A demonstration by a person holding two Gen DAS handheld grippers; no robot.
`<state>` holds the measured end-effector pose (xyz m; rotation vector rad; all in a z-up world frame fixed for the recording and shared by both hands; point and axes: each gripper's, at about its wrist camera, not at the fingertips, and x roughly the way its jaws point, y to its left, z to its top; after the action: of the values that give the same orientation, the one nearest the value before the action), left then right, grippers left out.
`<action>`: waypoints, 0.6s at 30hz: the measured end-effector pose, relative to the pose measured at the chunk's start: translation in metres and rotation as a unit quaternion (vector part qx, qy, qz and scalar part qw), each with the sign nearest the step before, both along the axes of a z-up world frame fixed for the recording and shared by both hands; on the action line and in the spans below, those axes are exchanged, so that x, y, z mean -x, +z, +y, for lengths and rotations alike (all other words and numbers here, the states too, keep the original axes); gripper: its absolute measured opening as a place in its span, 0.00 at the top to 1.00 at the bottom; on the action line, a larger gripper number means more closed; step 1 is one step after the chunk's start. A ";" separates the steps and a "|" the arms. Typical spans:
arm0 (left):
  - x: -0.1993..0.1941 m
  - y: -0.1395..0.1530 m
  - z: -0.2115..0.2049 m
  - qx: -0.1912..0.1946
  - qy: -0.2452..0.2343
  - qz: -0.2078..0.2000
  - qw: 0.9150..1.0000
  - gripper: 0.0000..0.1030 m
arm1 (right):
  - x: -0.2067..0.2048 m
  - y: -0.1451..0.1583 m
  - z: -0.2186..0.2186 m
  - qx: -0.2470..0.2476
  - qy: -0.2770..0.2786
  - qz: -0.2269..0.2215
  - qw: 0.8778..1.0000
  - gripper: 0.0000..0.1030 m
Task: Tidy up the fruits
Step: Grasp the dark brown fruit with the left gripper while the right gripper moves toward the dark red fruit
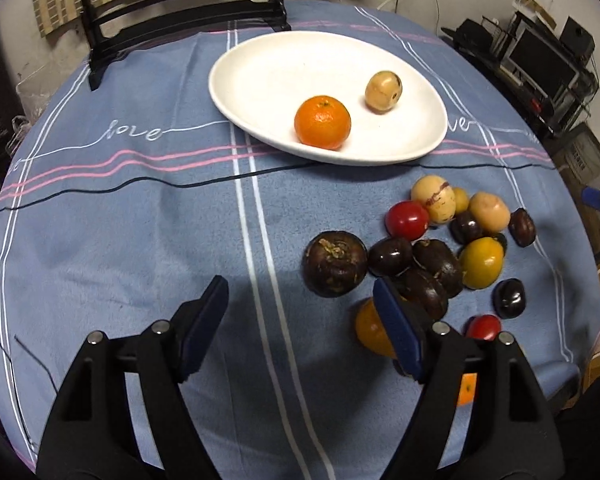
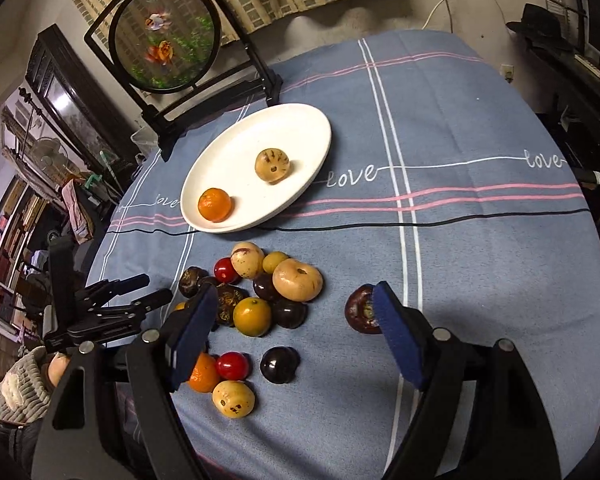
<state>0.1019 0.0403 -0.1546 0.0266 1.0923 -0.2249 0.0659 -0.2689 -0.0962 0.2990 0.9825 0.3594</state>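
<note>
Both grippers — left (image 1: 300,328), right (image 2: 294,336) — hover with jaws apart and empty over the fruit pile (image 2: 260,292); best straddle one outlying fruit, then carry it to the plate (image 2: 312,128).

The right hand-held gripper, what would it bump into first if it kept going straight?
Probably the small dark fruit lying alone on the blue tablecloth, between the open right hand-held gripper fingers. Depth is hard to judge.

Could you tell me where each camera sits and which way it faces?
Left wrist: rides the left gripper, angled down over the tablecloth toward the white plate; its open fingers show.
Right wrist: rides the right gripper, above the fruit pile; its open fingers, the other gripper and a sleeve show.
Shared: plate, orange, pile.
</note>
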 end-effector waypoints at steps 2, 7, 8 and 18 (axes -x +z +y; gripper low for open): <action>-0.004 -0.005 -0.005 -0.004 -0.010 0.007 1.000 0.26 | 0.001 0.000 -0.002 0.001 -0.004 0.000 1.000 0.23; -0.014 -0.012 -0.014 -0.013 -0.027 0.010 1.000 0.25 | 0.001 -0.002 -0.005 0.003 -0.016 0.004 1.000 0.23; -0.017 -0.016 -0.014 -0.015 -0.027 0.012 0.999 0.25 | 0.001 -0.002 -0.006 0.004 -0.018 0.005 1.000 0.23; -0.023 -0.018 0.034 -0.013 0.047 0.008 0.999 0.17 | 0.000 -0.005 -0.007 0.008 -0.025 0.012 1.000 0.22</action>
<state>0.1248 0.0746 -0.1724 -0.0035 1.1086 -0.1263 0.0660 -0.2760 -0.1014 0.3123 0.9989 0.3033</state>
